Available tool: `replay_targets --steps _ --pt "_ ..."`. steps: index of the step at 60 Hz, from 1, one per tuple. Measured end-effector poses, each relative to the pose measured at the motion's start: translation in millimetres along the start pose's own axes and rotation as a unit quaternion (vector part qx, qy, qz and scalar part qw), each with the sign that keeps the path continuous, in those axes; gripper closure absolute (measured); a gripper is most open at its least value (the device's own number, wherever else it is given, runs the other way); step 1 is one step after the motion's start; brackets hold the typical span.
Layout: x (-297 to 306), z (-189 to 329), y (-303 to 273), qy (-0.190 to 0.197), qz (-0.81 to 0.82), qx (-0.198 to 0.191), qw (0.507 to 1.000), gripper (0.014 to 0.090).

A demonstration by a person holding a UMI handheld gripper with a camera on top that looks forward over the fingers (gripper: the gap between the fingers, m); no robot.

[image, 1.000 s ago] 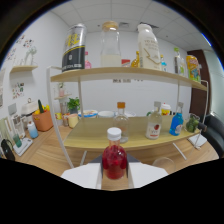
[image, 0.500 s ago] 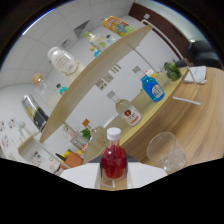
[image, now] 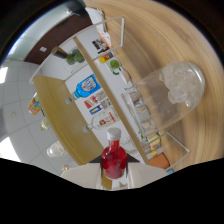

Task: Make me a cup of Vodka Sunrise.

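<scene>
Jaws closed on small bottle [image: 113, 161] of red liquid w/ white cap, gripping it both sides at the body. View rolled hard over; bottle's cap pointed toward the clear glass [image: 167, 100] ahead & to the right of jaws. Glass held ice cubes [image: 179, 85] and stood on the wooden surface [image: 180, 35]. No liquid stream discernible btwn cap & glass. Beyond jaws: wooden shelf unit [image: 70, 120] w/ blue bottle [image: 86, 86] and other bottles, labels not legible. White tiled wall behind shelf.
</scene>
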Motion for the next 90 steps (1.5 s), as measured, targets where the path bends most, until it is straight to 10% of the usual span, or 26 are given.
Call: replay_targets --steps 29,47,61,90 --pt "-16.7 -1.9 24.9 0.028 -0.201 -0.012 0.979 0.0702" --pt "-21.5 5.8 91.4 0.073 -0.678 -0.021 0.731 0.0701" --pt "86.0 5.7 81.9 0.159 -0.801 -0.056 0.575 0.0702" --pt "247.4 -11.4 37.9 0.302 -0.805 -0.152 0.487 0.0705"
